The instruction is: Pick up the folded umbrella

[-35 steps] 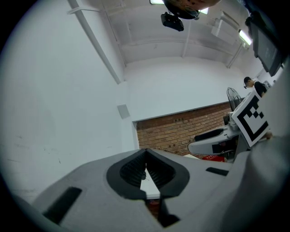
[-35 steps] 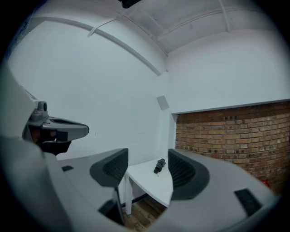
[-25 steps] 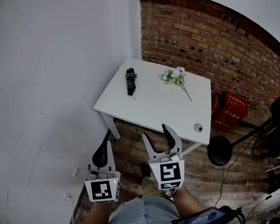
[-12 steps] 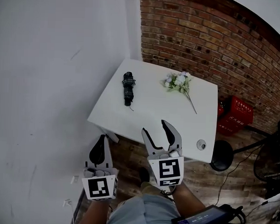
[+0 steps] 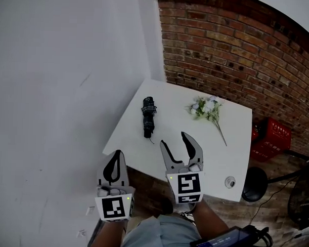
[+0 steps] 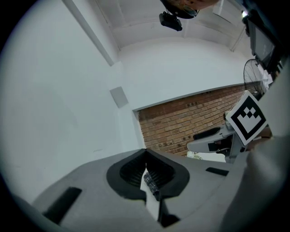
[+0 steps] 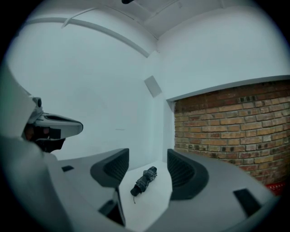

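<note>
1. Here, a black folded umbrella lies flat on the white square worktop, toward its left side and near the white wall.
2. The right claw hovers at the worktop's near edge with its jaws spread wide and nothing between the pads. In the right gripper view the umbrella shows framed in the gap, well beyond.
3. The left claw hangs just off the worktop's near left corner, jaws pressed together and empty.
4. A small bunch of white flowers lies to the umbrella's right, apart from it.
</note>
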Tool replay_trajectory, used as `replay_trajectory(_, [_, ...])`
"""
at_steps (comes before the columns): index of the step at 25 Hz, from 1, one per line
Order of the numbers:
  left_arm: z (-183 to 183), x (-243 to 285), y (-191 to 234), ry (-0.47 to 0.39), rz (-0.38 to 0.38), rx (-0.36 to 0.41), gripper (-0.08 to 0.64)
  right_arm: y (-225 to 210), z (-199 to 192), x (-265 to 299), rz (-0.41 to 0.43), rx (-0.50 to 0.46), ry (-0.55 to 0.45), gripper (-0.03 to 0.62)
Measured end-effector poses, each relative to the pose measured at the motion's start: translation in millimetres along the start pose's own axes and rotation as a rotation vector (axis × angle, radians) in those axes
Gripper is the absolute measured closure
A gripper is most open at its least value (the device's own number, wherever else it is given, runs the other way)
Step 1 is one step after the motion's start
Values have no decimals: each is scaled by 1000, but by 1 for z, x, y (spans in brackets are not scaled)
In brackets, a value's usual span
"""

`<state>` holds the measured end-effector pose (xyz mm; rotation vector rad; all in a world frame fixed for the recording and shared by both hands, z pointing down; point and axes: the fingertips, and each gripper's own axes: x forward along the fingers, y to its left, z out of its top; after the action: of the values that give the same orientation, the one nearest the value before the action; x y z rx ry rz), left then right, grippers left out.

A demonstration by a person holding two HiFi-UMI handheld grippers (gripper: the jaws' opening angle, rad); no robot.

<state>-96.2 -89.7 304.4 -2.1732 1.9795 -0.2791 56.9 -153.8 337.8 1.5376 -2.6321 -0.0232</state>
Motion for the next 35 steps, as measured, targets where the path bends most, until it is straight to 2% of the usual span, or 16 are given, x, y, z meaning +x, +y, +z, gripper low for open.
replay_trajectory(13, [-9,36,39,-41,29,-17,553,11,15,60,21,-36,-23,324])
replay_trajectory(16, [-29,47,49,-7,17,-32,554,16,5,76,13,-38,-1,324])
replay_trajectory(22, [-38,85,65,-31,-26,-38,554,16,-15,114,-3,-29,61,322])
replay_trajectory(35, [-93,152,95,56,-87,-75,552,21,-70,193,-23,4,189,308])
